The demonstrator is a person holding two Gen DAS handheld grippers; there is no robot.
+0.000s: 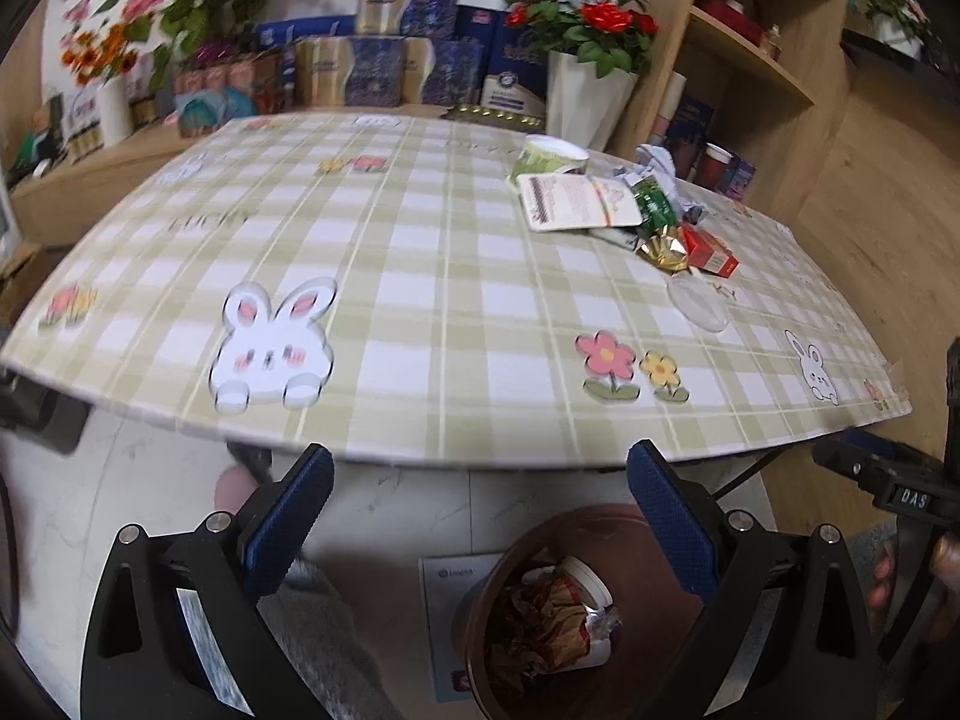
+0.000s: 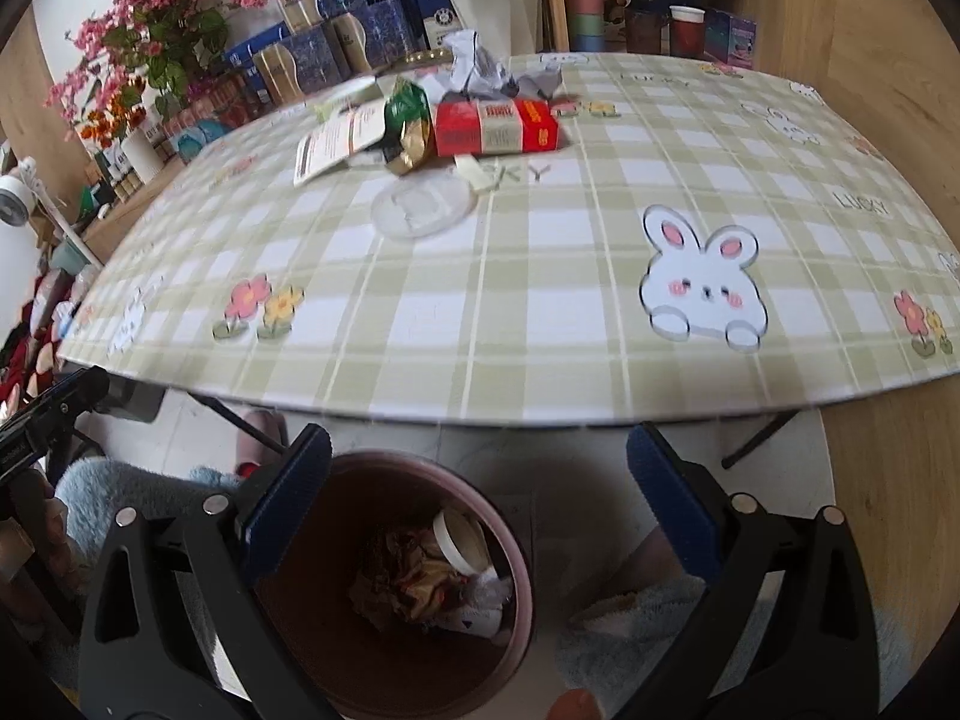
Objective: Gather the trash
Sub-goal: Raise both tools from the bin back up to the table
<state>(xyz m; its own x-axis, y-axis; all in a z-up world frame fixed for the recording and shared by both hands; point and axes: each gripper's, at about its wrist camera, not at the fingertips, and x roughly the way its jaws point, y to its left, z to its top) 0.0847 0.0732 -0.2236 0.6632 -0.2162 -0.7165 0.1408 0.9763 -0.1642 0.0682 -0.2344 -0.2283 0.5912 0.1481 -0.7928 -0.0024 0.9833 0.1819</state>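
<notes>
Both grippers are shown held low in front of the table (image 2: 540, 372), above a brown bin (image 2: 522, 588) that stands on the floor just off the table's near edge. The left gripper (image 1: 480, 516) is spread wide with nothing between its blue pads; the right gripper (image 2: 480, 498) is likewise spread and empty. The bin is placed below the table edge, presumably so that each item can be carried a short way and dropped in. Inside it, crumpled wrappers (image 2: 414, 582) and a white cup (image 2: 462, 540) are already seen, so the task is judged to be partly done.

The remaining trash is gathered in one cluster toward the far side of the table, nearer the right gripper: a red carton (image 2: 498, 127), a green and gold foil wrapper (image 2: 408, 132), a white printed card (image 2: 336, 141), crumpled paper (image 2: 480, 69), a clear round lid (image 2: 420, 207) lying flat nearest the edge, and a pale green tub (image 1: 549, 157) beyond the card. The flat lid is expected to be the hardest item to lift, since little edge is offered to the pads. Boxes and potted flowers behind the table are not taken to be trash.
</notes>
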